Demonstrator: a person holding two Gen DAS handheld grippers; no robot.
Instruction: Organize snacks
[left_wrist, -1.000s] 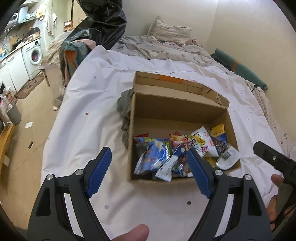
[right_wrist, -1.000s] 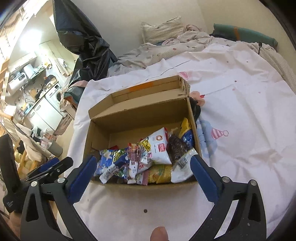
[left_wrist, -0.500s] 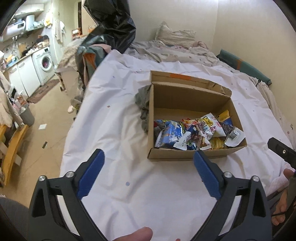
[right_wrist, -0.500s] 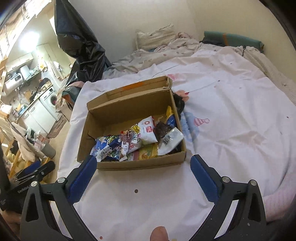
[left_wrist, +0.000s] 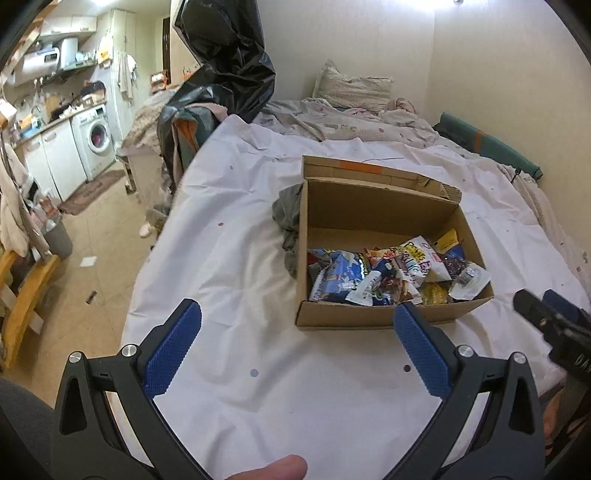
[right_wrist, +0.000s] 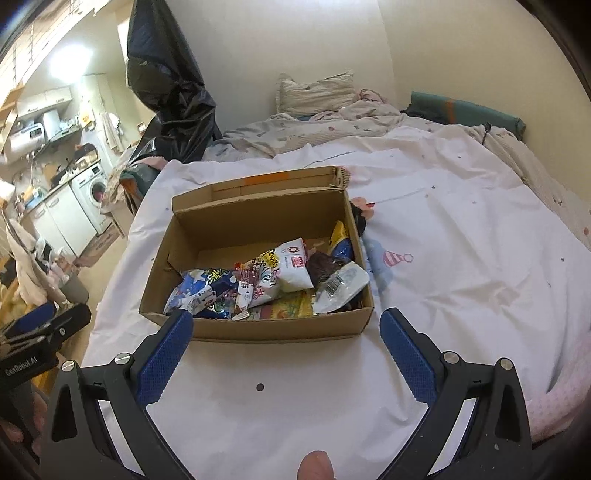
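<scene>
Snacks (right_wrist: 273, 284): I see a heap of mixed packets piled in the near half of the box, some leaning on the right wall.
Box (right_wrist: 258, 332): open cardboard, flap up at the back, sitting on the bed.
Bed (right_wrist: 461, 266): white sheet with small dots; pillow (right_wrist: 314, 92) and rumpled bedding at the far end.
Left gripper (left_wrist: 297, 343): my jaws are spread wide with nothing between them, held above the sheet short of the box's near left corner.
Right gripper (right_wrist: 286, 350): jaws spread wide and bare, framing the box's near wall from above, not touching it.
Grey cloth (left_wrist: 290, 218): bunched against the box's left wall.
Black bag (left_wrist: 225, 55): hangs beyond the bed's left edge.
</scene>
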